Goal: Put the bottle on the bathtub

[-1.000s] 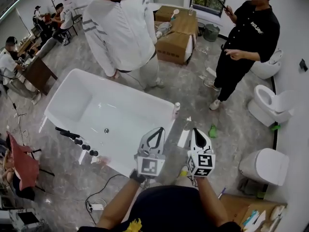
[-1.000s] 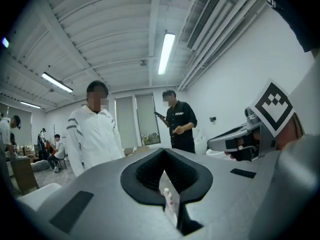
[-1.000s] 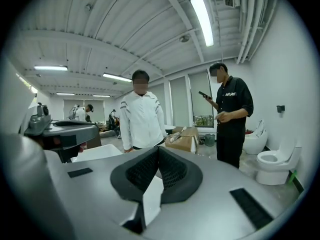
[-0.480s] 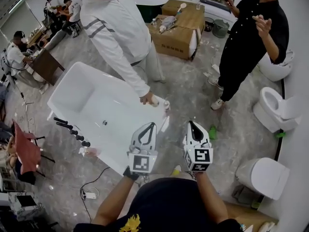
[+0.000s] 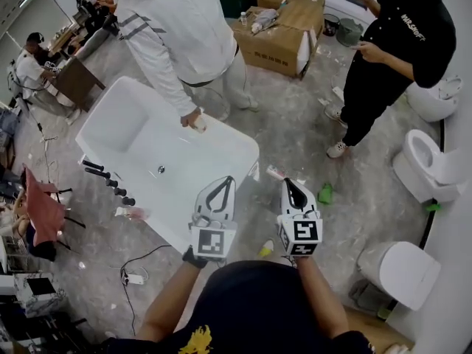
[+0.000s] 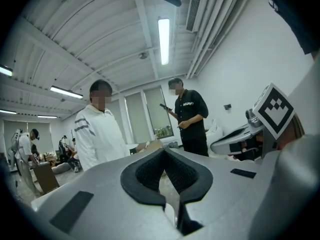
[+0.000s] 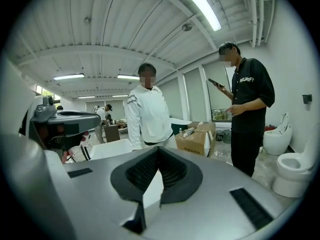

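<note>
Left gripper [image 5: 226,181] and right gripper [image 5: 287,183] are clenched, empty, near the bathtub [image 5: 133,135] corner. A person's hand [image 5: 190,118] holds the bottle [image 5: 200,125] at the far rim.

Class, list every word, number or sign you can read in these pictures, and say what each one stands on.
White chest print on the black T-shirt: too blurred to read.
Sides of the cardboard box: no print that can be read.
Cubes on the left gripper and right gripper: black-and-white square patterns only, no letters or numbers.
No other text is readable.
</note>
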`<state>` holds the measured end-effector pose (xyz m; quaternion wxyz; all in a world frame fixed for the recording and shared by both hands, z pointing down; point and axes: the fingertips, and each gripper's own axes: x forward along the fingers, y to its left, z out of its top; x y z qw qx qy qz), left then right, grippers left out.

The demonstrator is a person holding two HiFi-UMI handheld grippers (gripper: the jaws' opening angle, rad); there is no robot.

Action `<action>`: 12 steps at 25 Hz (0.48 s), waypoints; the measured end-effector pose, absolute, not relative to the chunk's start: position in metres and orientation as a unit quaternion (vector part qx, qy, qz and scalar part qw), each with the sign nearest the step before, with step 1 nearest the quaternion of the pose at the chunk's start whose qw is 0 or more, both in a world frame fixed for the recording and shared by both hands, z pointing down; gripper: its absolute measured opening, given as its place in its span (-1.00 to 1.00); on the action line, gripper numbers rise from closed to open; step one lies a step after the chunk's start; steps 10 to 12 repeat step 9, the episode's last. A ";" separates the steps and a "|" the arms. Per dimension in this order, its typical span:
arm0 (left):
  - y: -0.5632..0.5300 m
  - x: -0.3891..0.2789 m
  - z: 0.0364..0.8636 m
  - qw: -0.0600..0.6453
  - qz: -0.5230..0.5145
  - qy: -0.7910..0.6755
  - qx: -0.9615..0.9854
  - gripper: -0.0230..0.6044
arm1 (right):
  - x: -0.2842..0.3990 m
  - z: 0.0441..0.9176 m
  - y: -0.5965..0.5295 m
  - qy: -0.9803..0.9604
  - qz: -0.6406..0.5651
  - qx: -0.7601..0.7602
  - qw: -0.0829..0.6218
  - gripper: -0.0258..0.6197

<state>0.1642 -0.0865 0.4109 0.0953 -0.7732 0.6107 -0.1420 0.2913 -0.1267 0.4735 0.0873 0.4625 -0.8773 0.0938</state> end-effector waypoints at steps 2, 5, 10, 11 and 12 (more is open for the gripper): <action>-0.090 0.168 0.407 0.098 -0.141 0.610 -0.774 -0.87 | 0.289 0.467 -0.125 -0.882 0.088 0.454 0.088 -0.92; -0.100 0.162 0.400 0.109 -0.112 0.620 -0.769 -0.87 | 0.286 0.458 -0.129 -0.888 0.074 0.446 0.084 -0.92; -0.104 0.137 0.396 0.115 -0.079 0.651 -0.746 -0.87 | 0.289 0.449 -0.134 -0.891 0.062 0.443 0.071 -0.92; -0.104 0.137 0.396 0.115 -0.079 0.651 -0.746 -0.87 | 0.289 0.449 -0.134 -0.891 0.062 0.443 0.071 -0.92; -0.104 0.137 0.396 0.115 -0.079 0.651 -0.746 -0.87 | 0.289 0.449 -0.134 -0.891 0.062 0.443 0.071 -0.92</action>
